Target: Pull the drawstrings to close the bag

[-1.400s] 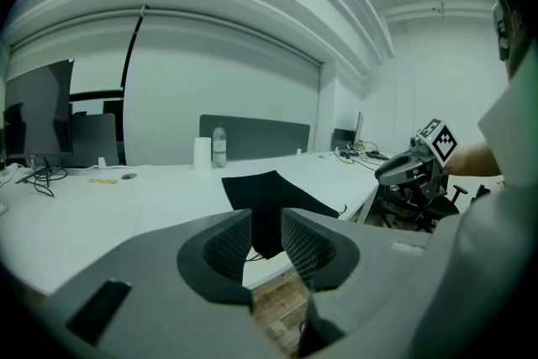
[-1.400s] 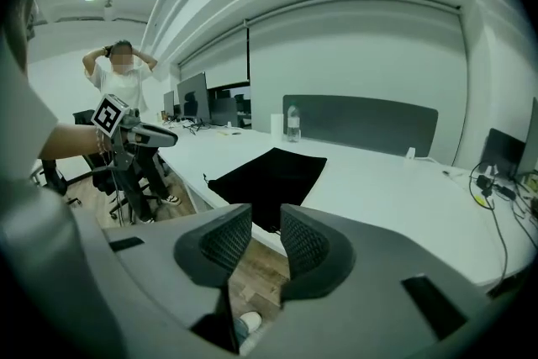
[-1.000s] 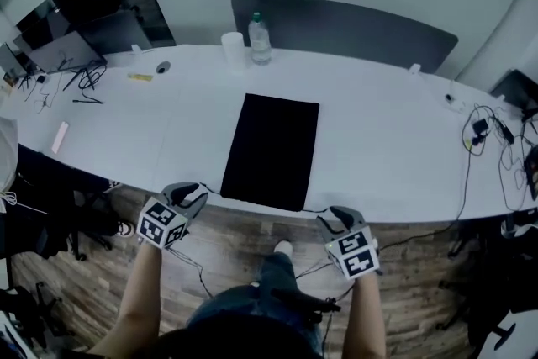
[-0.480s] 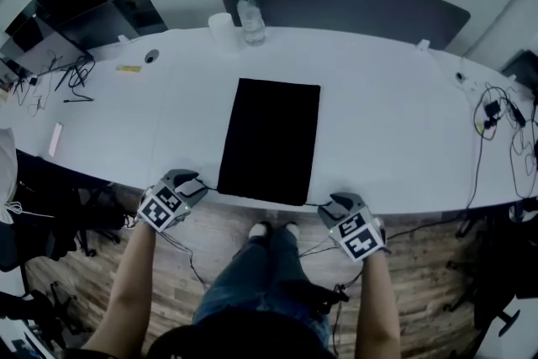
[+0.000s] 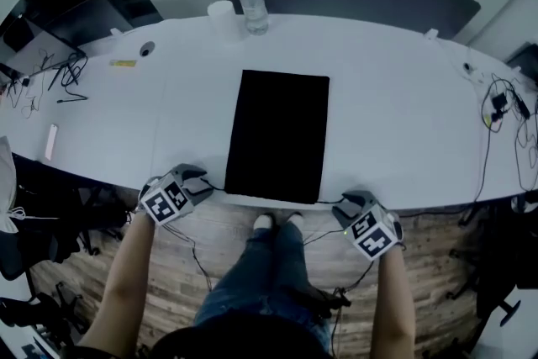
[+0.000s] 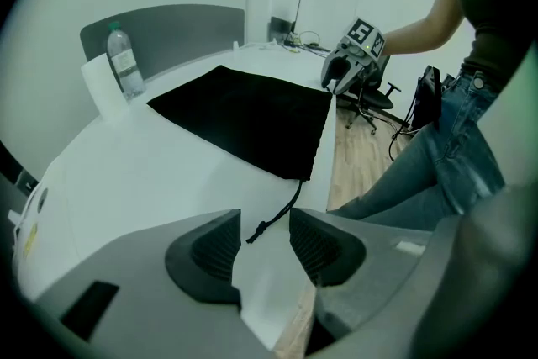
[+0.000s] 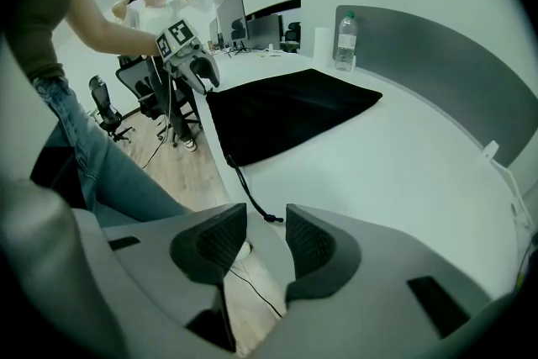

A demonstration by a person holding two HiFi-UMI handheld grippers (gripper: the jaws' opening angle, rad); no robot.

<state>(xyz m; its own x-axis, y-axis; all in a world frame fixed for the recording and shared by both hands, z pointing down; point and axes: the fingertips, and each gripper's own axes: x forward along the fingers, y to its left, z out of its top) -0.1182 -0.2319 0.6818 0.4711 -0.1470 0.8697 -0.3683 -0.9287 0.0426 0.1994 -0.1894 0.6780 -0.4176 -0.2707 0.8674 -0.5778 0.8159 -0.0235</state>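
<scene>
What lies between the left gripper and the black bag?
In the left gripper view, only the drawstring on bare table: its knotted end lies between the left gripper's jaws, which have just been opening.

Blue jeans (image 5: pixel 265 273), white shoes (image 5: pixel 263 222) and a dark short-sleeved top (image 6: pixel 496 4) are worn. The grey left tool (image 5: pixel 200 181) and right tool (image 5: pixel 349 202) are each topped by a black-and-white marker cube (image 5: pixel 166 202); ribbed dark pads (image 6: pixel 214 252) are fitted.

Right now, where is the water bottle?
Head view: the water bottle stands at the table's far edge, right of the white cup, beyond the bag.
</scene>
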